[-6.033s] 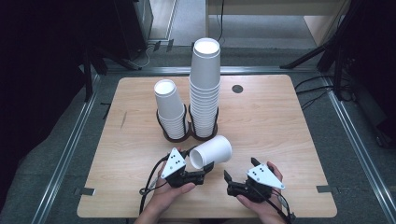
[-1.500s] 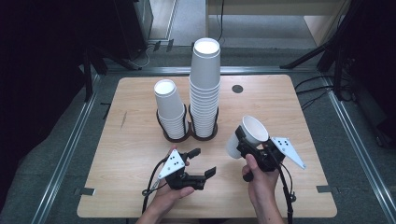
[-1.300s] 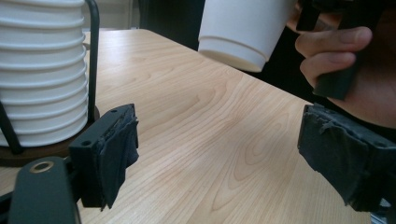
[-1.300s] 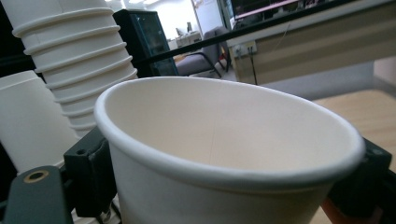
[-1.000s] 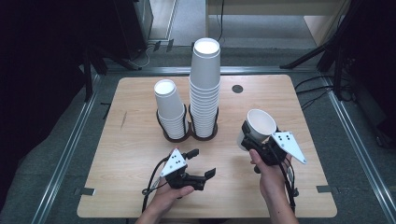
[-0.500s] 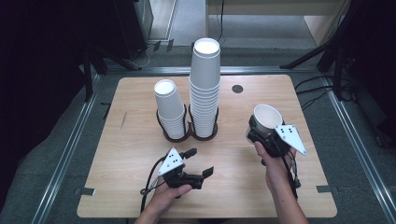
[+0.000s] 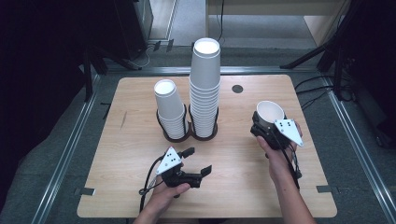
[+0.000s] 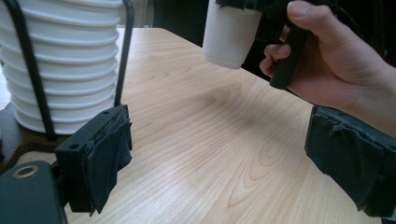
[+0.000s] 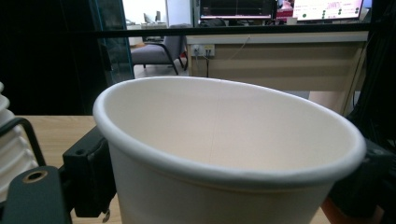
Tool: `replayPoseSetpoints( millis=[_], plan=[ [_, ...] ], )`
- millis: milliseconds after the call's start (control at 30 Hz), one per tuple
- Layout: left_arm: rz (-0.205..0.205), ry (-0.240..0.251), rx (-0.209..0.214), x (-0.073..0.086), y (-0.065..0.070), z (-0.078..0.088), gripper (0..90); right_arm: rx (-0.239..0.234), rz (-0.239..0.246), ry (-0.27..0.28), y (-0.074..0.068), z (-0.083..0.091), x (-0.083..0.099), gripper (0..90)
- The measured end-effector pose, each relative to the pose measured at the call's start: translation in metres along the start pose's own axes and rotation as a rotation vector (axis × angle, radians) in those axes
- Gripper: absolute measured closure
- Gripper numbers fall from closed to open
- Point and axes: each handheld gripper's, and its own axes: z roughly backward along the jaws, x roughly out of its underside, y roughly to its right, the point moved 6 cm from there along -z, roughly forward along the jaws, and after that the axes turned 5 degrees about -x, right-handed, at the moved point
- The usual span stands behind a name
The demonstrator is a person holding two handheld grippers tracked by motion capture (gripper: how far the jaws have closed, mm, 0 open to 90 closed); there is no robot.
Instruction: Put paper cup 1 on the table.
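Cup (image 7: 270,113) | pinched upright, mouth up, by right tool (image 7: 267,129), above surface (image 7: 243,154) at its right | left tool (image 7: 196,161) spread, empty, jaws just widened, far off | stacks (image 7: 204,93) stood left of cup.

So the left gripper (image 8: 219,172) had its two black padded jaws standing wide apart, nothing between them but bare wood; they'd just been opening a bit further. The pads looked pretty ragged, frayed at the edges. Under them ran the light wooden bench (image 8: 205,140). Off at the left stood a stack of white paper cups (image 8: 60,60) inside a black wire holder (image 8: 122,51), just behind the left jaw. Up top, farther off, a hand (image 8: 336,60) gripped the other gripper's black handle (image 8: 289,60), and a white paper cup (image 8: 231,32) hung there upright, its base clear above the bench.
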Motion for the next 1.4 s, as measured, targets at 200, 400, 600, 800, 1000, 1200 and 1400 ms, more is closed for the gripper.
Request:
replayPoseSetpoints(
  millis=[200,400,600,800,1000,1200,1400],
  plan=[
    [0.013,0.011,-0.024,-0.003,-0.007,0.002,3.7,0.018,0.004,-0.012,0.003,-0.013,0.01,12.7],
    [0.011,0.002,-0.026,-0.002,-0.007,0.001,3.2,0.03,0.0,-0.034,0.006,-0.023,0.019,12.5],
    [0.01,-0.004,-0.027,0.0,-0.007,0.0,3.2,0.073,-0.02,-0.032,0.012,-0.03,0.023,11.6],
    [0.012,-0.007,-0.022,0.0,-0.006,-0.001,3.2,0.092,-0.029,-0.02,0.017,-0.032,0.024,11.3],
    [0.009,-0.008,-0.02,0.0,-0.006,0.0,3.2,0.11,-0.019,-0.032,0.021,-0.033,0.027,11.0],
    [0.011,-0.011,-0.018,0.0,-0.006,-0.001,3.2,0.104,0.025,-0.051,0.019,-0.035,0.032,10.4],
    [0.011,-0.013,-0.016,0.001,-0.006,-0.001,3.2,0.103,0.045,-0.08,0.015,-0.037,0.038,9.6]
  ],
)
